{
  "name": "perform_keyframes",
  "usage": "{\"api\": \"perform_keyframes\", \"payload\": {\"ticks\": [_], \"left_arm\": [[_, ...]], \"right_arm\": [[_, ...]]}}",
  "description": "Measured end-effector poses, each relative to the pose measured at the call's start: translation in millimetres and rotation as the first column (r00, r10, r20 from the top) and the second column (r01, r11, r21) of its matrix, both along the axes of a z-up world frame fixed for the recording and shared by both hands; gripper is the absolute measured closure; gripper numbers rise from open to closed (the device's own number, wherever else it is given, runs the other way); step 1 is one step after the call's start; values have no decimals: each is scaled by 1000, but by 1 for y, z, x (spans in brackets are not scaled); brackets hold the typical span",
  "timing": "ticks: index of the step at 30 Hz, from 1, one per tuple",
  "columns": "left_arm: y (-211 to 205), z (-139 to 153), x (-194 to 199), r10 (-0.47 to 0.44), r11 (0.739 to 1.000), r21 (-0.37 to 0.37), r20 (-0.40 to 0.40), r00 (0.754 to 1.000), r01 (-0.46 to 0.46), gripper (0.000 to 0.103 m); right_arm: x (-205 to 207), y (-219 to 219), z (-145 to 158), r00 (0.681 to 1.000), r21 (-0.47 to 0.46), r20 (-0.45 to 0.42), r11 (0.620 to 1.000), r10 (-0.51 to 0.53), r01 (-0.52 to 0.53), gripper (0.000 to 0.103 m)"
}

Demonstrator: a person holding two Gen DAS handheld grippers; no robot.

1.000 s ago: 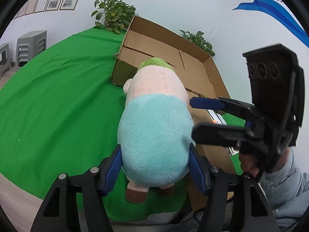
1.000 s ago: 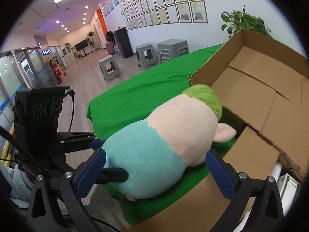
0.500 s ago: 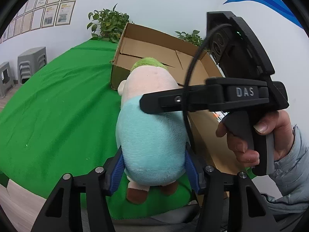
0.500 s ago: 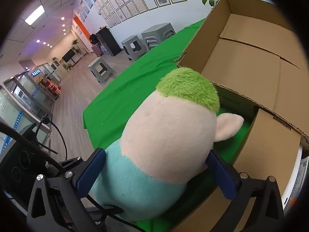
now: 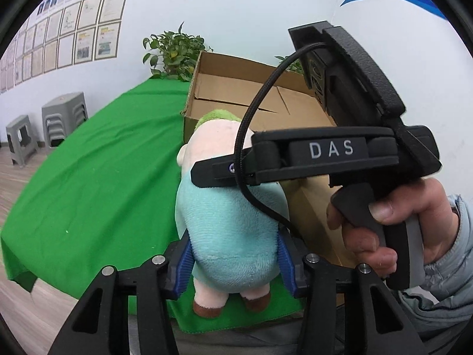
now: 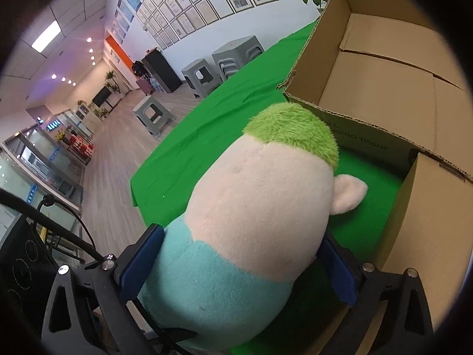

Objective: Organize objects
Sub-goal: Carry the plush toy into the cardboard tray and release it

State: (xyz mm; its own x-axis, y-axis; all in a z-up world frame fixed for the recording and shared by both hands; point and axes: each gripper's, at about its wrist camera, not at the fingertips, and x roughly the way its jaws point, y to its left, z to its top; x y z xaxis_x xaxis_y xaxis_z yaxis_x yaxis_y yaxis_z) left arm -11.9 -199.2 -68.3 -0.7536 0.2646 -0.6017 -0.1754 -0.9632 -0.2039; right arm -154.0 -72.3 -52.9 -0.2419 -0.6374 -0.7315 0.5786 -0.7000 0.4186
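the soft plush doll with green hair and a teal body (image 5: pixel 230 224) stood on the green-clothed tabletop (image 5: pixel 97 177) beside the open cardboard box (image 6: pixel 384 88). both the left tool (image 5: pixel 233 261) and the right tool (image 6: pixel 236 261) squeezed it, probably to lift it into the box.

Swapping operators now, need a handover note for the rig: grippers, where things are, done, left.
Left gripper: shut on the plush toy, pads pressed into its teal lower body.
Right gripper: both blue pads against the toy's sides at mid body; grip looks closed on it.
Plush toy: above the near edge of the green tablecloth, green-haired head towards the cardboard box.
Cardboard box: open, on the cloth just beyond the toy; nothing visible in the part of its interior on view.
Done: toy gripped.
Left: probably carry it over the box wall and release inside.
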Motion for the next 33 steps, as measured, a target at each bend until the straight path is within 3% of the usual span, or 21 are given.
{"api": "perform_keyframes", "payload": {"ticks": [7, 13, 17, 21, 24, 28, 33], "left_arm": [[20, 29, -8, 5, 995, -96, -58, 998, -11, 57], [59, 78, -43, -69, 983, -179, -178, 982, 37, 57], [91, 129, -76, -159, 969, -230, -311, 937, 88, 57], [122, 181, -104, -232, 958, -261, -442, 866, 123, 57], [140, 209, -125, -263, 954, -262, -499, 826, 145, 57], [148, 229, -162, -276, 955, -243, -514, 812, 170, 57], [141, 230, -209, -242, 964, -217, -496, 834, 151, 57]], "right_arm": [[-4, 7, 18, 998, -104, -55, 994, -16, 11, 22], [-16, 38, 63, 979, -195, -176, 979, -100, 65, 30], [-27, 77, 115, 934, -254, -305, 961, -188, 110, 31], [-33, 116, 176, 844, -293, -460, 944, -276, 150, 32], [-38, 135, 213, 776, -308, -541, 935, -324, 175, 32], [-52, 142, 231, 742, -308, -572, 930, -350, 202, 32], [-79, 136, 227, 757, -285, -565, 938, -329, 195, 32]]}}
